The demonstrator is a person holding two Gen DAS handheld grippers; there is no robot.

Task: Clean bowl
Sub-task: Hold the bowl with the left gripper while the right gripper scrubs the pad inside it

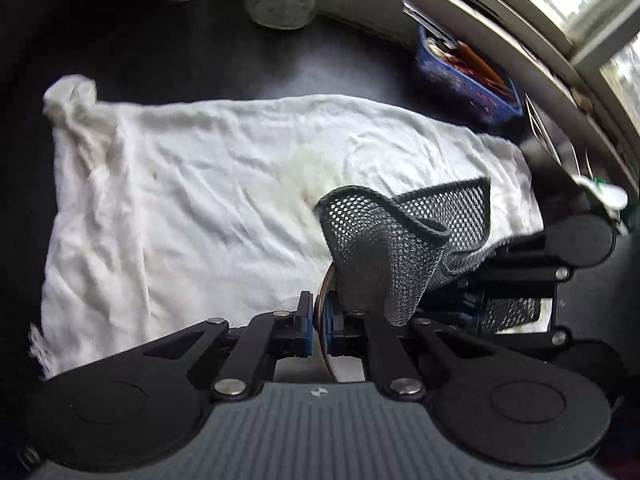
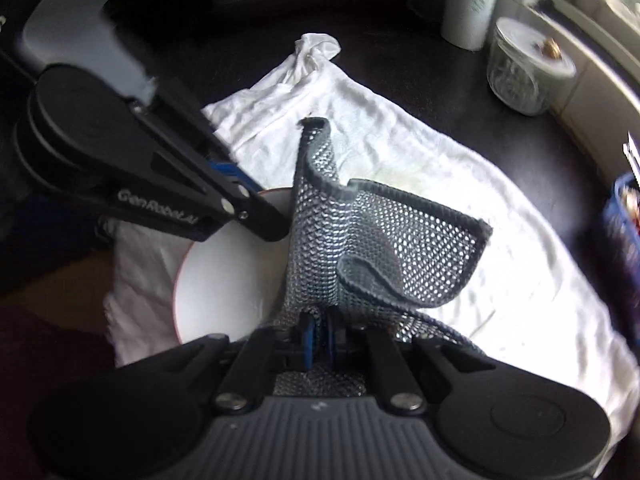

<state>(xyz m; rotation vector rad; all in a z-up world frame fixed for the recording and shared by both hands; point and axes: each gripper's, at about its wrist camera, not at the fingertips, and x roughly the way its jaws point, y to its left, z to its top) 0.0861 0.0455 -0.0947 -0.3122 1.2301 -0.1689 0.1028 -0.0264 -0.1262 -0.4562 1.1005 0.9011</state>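
A white bowl (image 2: 224, 280) with a thin brown rim sits over a white towel (image 2: 400, 152). My left gripper (image 1: 319, 320) is shut on the bowl's rim (image 1: 323, 292), seen edge-on between its blue pads; it also shows in the right wrist view (image 2: 260, 220) at the bowl's far edge. My right gripper (image 2: 319, 338) is shut on a grey mesh scrubbing cloth (image 2: 384, 248), which stands up folded beside the bowl's right side. The cloth also shows in the left wrist view (image 1: 392, 248), with the right gripper (image 1: 532, 280) behind it.
The towel (image 1: 200, 200) lies on a dark counter. A glass jar (image 2: 524, 76) and a white paper roll (image 2: 472, 4) stand at the back. A blue basket (image 1: 468, 76) of utensils sits by the window ledge on the right.
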